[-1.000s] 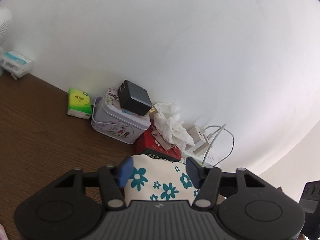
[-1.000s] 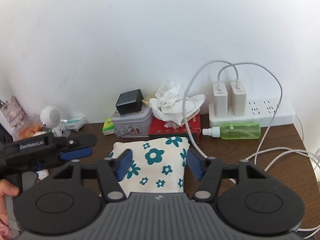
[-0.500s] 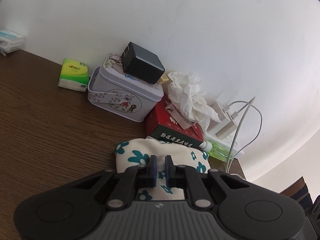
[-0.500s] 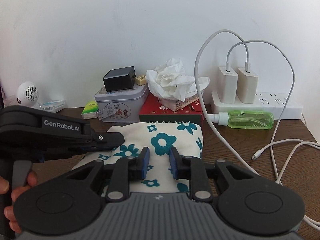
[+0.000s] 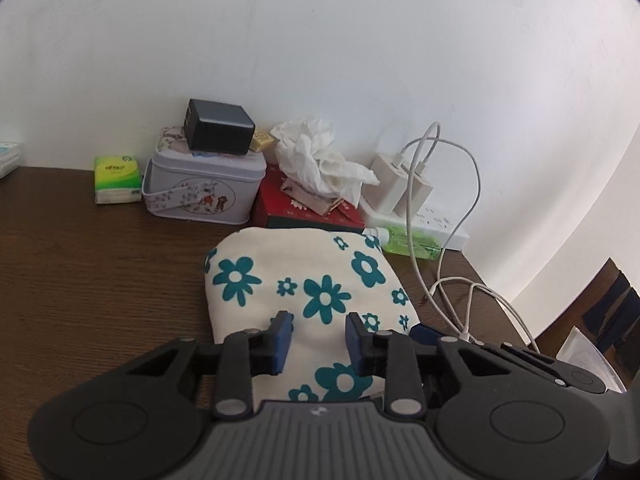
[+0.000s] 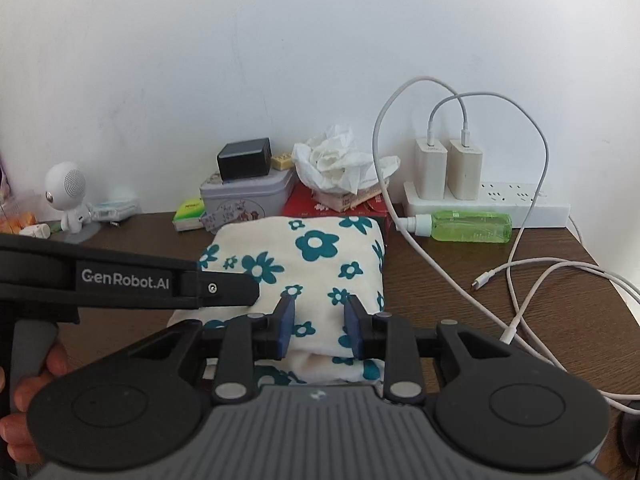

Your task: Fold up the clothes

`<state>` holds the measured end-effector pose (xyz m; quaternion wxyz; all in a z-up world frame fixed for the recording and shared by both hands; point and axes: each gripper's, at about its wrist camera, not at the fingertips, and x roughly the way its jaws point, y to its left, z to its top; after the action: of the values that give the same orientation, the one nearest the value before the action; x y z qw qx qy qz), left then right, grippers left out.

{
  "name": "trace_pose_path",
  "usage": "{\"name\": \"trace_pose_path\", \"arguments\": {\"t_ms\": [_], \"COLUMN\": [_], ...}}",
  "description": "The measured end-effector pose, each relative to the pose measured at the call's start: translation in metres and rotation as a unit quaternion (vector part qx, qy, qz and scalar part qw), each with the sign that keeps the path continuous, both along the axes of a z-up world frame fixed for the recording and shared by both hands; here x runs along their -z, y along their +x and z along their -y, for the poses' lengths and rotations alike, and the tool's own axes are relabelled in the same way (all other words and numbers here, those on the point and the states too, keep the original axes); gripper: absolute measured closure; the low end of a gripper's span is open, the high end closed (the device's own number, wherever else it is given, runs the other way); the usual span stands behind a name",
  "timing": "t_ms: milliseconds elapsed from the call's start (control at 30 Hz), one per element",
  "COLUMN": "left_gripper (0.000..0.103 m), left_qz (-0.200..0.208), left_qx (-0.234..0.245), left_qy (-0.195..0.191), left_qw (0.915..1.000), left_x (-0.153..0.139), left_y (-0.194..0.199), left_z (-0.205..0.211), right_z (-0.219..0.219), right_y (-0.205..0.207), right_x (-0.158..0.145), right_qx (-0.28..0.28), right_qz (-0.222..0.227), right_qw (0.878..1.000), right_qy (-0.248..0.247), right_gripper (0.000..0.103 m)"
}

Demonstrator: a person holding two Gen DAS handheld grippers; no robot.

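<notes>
A cream cloth with teal flowers point(image 5: 308, 280) lies folded into a compact bundle on the brown table point(image 5: 100, 280). My left gripper point(image 5: 319, 334) hovers at the bundle's near end, open, with flowered fabric showing in the gap between the blue pads. My right gripper point(image 6: 319, 318) sits over the same near end of the cloth point(image 6: 320, 256), also open, the fabric's folded edge just below its fingers. The left gripper's black body point(image 6: 160, 284) crosses the right wrist view from the left, held by a hand point(image 6: 24, 396). Neither gripper pinches the cloth.
Along the wall stand a green tissue pack point(image 5: 116, 180), a tin with a black charger on it point(image 5: 204, 188), a red tissue box point(image 5: 308, 204), a power strip with two adapters point(image 6: 484, 200), a green spray bottle point(image 6: 468, 226) and white cables point(image 6: 532, 284). A small white robot figure point(image 6: 66, 192) stands far left.
Both grippers narrowed over the cloth half a second ago and have since widened again. The left view has swung to face the bundle squarely.
</notes>
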<state>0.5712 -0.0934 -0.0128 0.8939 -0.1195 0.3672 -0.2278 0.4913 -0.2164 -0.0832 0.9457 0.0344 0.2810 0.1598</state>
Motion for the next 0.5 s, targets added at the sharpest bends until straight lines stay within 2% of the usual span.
{"name": "trace_pose_path", "arguments": {"t_ms": [133, 200, 267, 300, 400, 467, 500], "left_gripper": [0.076, 0.071, 0.055, 0.055, 0.059, 0.079, 0.081], "left_qz": [0.004, 0.013, 0.025, 0.024, 0.008, 0.001, -0.001], "left_qx": [-0.001, -0.011, -0.038, -0.048, -0.054, -0.043, -0.039], "left_qy": [-0.012, -0.038, -0.062, -0.061, -0.053, -0.038, -0.028], "left_qw": [0.9999, 0.9991, 0.9971, 0.9967, 0.9971, 0.9983, 0.9988], "left_x": [0.001, -0.008, -0.014, -0.016, -0.013, -0.006, -0.001], "left_y": [0.002, 0.003, 0.007, 0.011, 0.028, 0.036, 0.039], "left_z": [-0.001, -0.009, -0.019, -0.021, -0.02, -0.015, -0.012], "right_z": [-0.003, 0.002, 0.006, 0.005, 0.0, -0.005, -0.006], "right_y": [0.0, -0.005, -0.01, -0.008, 0.0, 0.007, 0.008], "right_x": [0.009, 0.001, -0.006, -0.007, -0.01, -0.003, -0.002], "right_qx": [-0.003, 0.003, 0.008, 0.006, -0.002, 0.0, 0.0], "right_qz": [-0.01, 0.003, 0.017, 0.017, 0.016, 0.006, 0.004], "right_qw": [1.0, 1.0, 1.0, 1.0, 1.0, 1.0, 1.0], "right_qy": [-0.018, 0.002, 0.022, 0.022, 0.021, 0.001, -0.002], "right_gripper": [0.075, 0.075, 0.075, 0.075, 0.075, 0.075, 0.075]}}
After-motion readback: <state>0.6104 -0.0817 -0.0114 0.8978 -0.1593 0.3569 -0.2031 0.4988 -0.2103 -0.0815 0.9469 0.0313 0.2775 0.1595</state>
